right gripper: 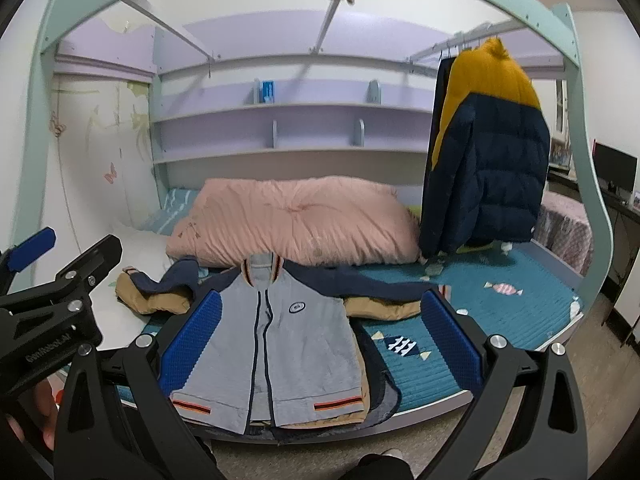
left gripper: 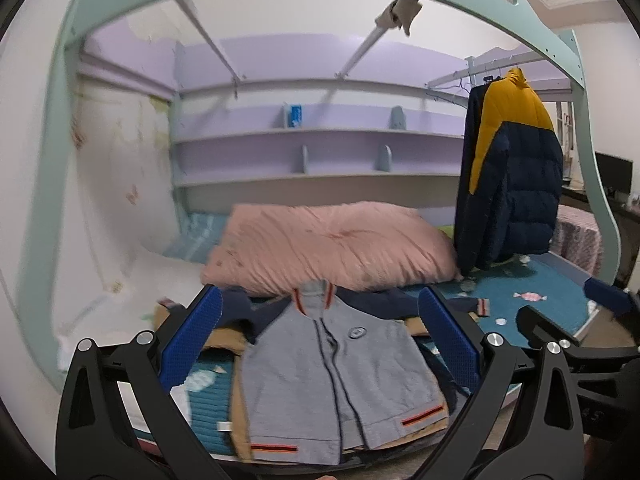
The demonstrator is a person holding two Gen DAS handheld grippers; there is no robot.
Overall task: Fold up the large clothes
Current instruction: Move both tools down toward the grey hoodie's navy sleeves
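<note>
A grey zip jacket (left gripper: 340,380) (right gripper: 280,344) with navy sleeves and red-striped hem lies flat, front up, on the near edge of the bed, on top of a tan garment (right gripper: 160,300) and a dark one. My left gripper (left gripper: 320,344) hovers open above the jacket, nothing between its blue pads (left gripper: 192,344). My right gripper (right gripper: 320,340) is likewise open over the jacket, holding nothing. The left gripper (right gripper: 52,276) shows at the left edge of the right wrist view, and the right gripper (left gripper: 576,316) at the right edge of the left wrist view.
A pink quilt (left gripper: 332,248) (right gripper: 296,220) is piled behind the jacket. The teal bedsheet (right gripper: 500,312) covers the mattress. A navy-and-yellow puffer jacket (left gripper: 512,176) (right gripper: 488,160) hangs from a rail at the right. Lilac shelves (right gripper: 280,132) line the back; a green bunk frame (left gripper: 52,160) arches overhead.
</note>
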